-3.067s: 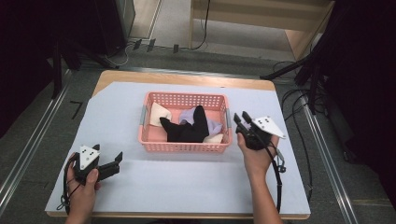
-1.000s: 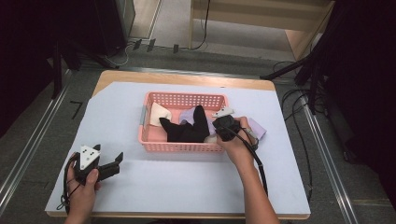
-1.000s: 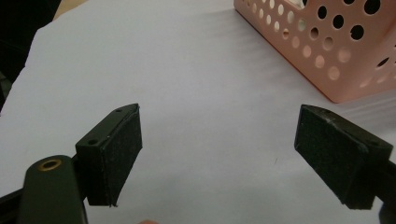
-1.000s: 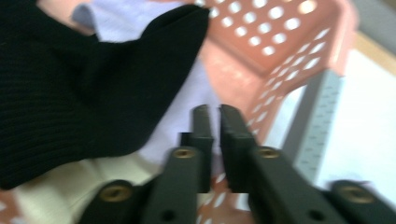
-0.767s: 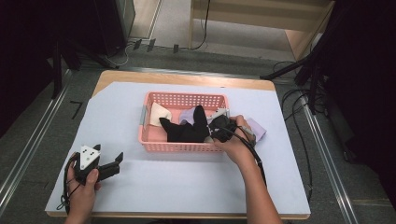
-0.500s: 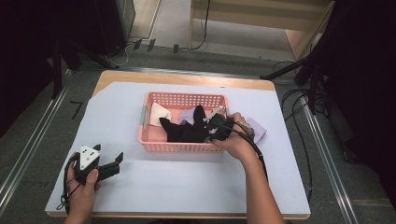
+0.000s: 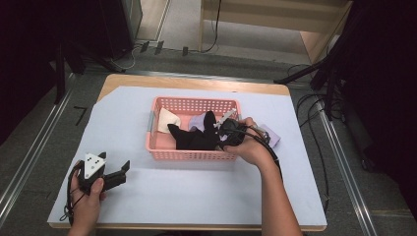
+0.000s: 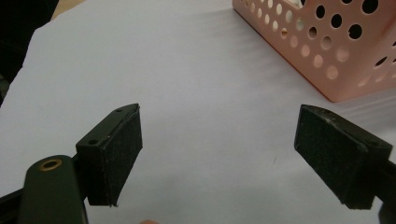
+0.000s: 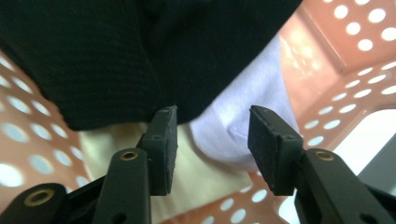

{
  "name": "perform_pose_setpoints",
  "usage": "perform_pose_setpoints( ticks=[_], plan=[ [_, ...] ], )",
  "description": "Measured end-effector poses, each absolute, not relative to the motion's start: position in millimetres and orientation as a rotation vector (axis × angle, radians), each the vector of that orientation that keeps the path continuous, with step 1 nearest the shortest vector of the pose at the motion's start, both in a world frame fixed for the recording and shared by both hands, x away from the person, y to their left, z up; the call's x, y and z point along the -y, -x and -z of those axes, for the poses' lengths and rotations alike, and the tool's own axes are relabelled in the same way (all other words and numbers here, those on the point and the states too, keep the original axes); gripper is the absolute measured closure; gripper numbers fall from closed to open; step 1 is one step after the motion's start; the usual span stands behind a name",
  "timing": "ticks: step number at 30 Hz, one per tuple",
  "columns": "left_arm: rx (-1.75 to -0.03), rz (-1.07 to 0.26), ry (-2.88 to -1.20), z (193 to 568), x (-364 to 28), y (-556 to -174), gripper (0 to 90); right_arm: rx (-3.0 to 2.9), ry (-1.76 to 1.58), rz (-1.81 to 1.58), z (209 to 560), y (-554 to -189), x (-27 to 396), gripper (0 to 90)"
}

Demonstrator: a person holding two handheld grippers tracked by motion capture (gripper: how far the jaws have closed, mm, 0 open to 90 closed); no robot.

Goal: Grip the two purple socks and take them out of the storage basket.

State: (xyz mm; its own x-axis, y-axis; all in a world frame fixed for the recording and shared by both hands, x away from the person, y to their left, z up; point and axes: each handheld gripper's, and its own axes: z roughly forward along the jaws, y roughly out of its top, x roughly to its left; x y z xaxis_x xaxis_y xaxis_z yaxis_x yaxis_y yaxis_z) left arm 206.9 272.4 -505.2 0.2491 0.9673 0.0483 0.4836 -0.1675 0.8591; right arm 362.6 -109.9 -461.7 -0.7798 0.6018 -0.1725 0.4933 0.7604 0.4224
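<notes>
- The right claw (image 7: 221,136) is lowered into the right end of the pink basket (image 7: 162,153), which stands near the middle of the worktop (image 7: 196,191) on its pale lilac sheet.
- In the right claw's own view, its claw (image 9: 212,135) stands about half spread, and the jaws have just been closing a little after opening; the pads press on nothing.
- Between those jaws lies the toe of a lilac sock (image 9: 238,130), under a black sock (image 9: 107,56) that drapes across the top of the heap; a cream sock (image 9: 196,177) lies beneath both, on the basket floor.
- From the high view the black sock (image 7: 194,137) sprawls across the basket's middle, the lilac sock (image 7: 199,122) peeks out behind it, and a cream sock (image 7: 166,120) leans at the left end.
- Another lilac piece (image 7: 269,135) lies on the sheet just outside the basket's right wall, partly hidden by the right hand (image 7: 248,145).
- The left claw (image 7: 120,172) rests on the worktop at the near left corner, well apart from the basket; its jaws stand wide with bare sheet between them (image 8: 217,154).
</notes>
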Motion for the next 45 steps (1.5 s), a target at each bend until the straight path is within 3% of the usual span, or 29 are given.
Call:
perform_pose_setpoints(
  ticks=[2, 6, 7, 12, 31, 45],
  plan=[
    [-1.336, -0.817, -1.774, 505, -272, -207, 16.3, -2.662, -0.829, -0.411, 464, -363, 104, 55.3],
    [-1.336, -0.816, -1.774, 505, -272, -207, 16.4, -2.668, -0.750, -0.268, 467, -363, 98, 65.3],
    [-1.335, -0.815, -1.774, 505, -272, -207, 16.4, -2.663, -0.735, -0.248, 467, -364, 98, 73.9],
    [-1.334, -0.815, -1.774, 505, -272, -207, 16.4, -2.630, -0.706, -0.215, 466, -364, 97, 88.7],
    [-1.335, -0.814, -1.775, 505, -272, -207, 16.4, -2.124, -0.895, -1.101, 423, -352, 136, 90.0],
    [-1.338, -0.817, -1.768, 505, -273, -207, 16.4, -1.660, -0.796, -1.417, 388, -329, 163, 89.9]
  ],
)
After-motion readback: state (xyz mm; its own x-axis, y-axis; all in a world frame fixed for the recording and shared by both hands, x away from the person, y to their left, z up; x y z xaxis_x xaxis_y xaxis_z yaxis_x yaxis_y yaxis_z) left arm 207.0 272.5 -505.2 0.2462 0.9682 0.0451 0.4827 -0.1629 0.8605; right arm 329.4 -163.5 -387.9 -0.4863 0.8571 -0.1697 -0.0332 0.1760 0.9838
